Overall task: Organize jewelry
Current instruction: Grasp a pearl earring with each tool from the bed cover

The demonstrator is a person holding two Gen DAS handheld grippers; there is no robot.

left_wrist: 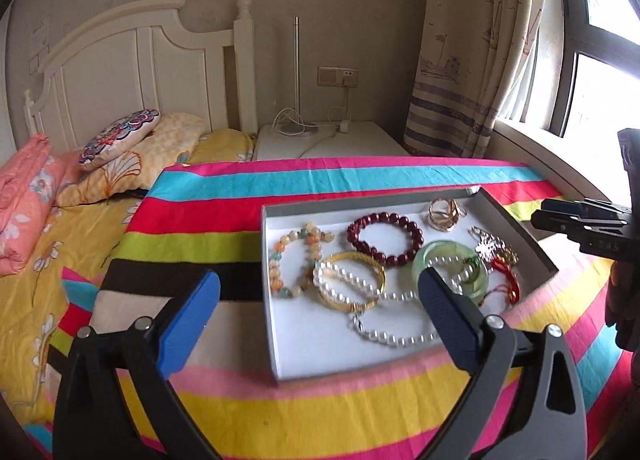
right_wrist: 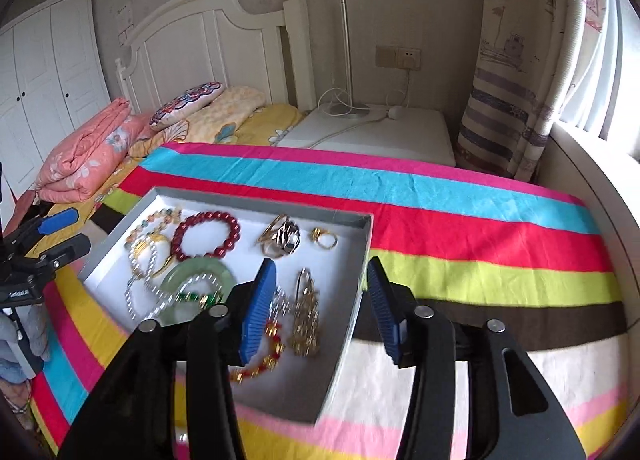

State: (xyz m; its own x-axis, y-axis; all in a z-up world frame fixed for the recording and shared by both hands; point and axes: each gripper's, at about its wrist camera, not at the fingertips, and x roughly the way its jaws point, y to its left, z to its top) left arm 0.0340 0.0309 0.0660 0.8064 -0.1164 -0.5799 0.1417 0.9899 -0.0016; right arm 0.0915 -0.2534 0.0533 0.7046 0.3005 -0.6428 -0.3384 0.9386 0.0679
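Nearest the lenses, both tools noted with jaws released and nothing held: left gripper (left_wrist: pixel 318 324) spread wide, one blue pad (left_wrist: pixel 188 324) over the striped cloth (left_wrist: pixel 200 216) and the other above the tray's interior; right gripper (right_wrist: pixel 322 310) likewise spread, straddling the tray's right wall. Just beyond, shallow white tray (left_wrist: pixel 276 340) lying flat on the cloth, all jewelry inside it. Contents tangled at the near end: clear bead strand (left_wrist: pixel 384 334) draped over the gold bangle (left_wrist: pixel 352 280) and threaded across the green jade bangle (left_wrist: pixel 450 270); red cord bracelet (left_wrist: pixel 506 276) and a gold filigree piece (right_wrist: pixel 306 320) pressed against the right wall. Farther in, pastel bead bracelet (left_wrist: pixel 296 260) and dark red bead bracelet (left_wrist: pixel 384 238) lying apart and free; gold rings (left_wrist: pixel 444 214) toward the far corner. Risk judged highest on the strand: lifting either bangle likely to drag the beads along, spilling neighbours or snapping the string. Second risk at the tray wall: light card, liable to tip or slide if a pad catches its rim during descent. Jade bangle judged hard and slippery, prone to slipping out of a shallow pinch. Room for movement: bare tray floor at the near left corner, and wide open cloth left of and beyond the tray. Beyond that, bedside table (left_wrist: pixel 340 142), headboard and curtain well clear of the work.
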